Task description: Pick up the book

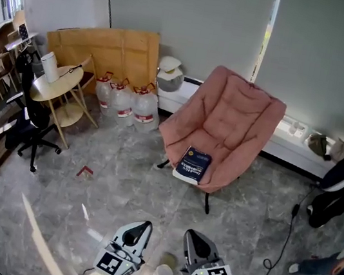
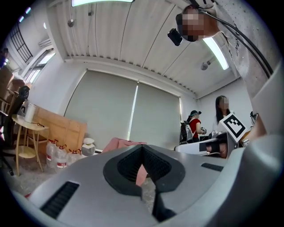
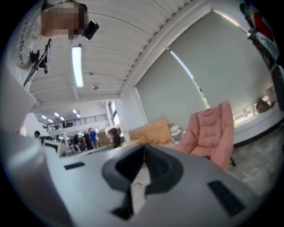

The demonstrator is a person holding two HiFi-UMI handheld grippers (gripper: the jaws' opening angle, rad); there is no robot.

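Two tongs are held low over the grey floor (image 1: 118, 186), and both the left tongs (image 1: 142, 227) and the right tongs (image 1: 194, 236) are shut tight with nothing in them. The blue book (image 1: 194, 163) is laid on the seat of the pink chair (image 1: 230, 120), well apart from them.

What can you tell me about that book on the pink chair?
The dark blue rectangular book is closed and lies flat, cover up, on the seat of the pink padded chair, near its front edge, slightly askew. The cover bears pale print too small to read; white page edges show along its near side. Only the seat touches it.
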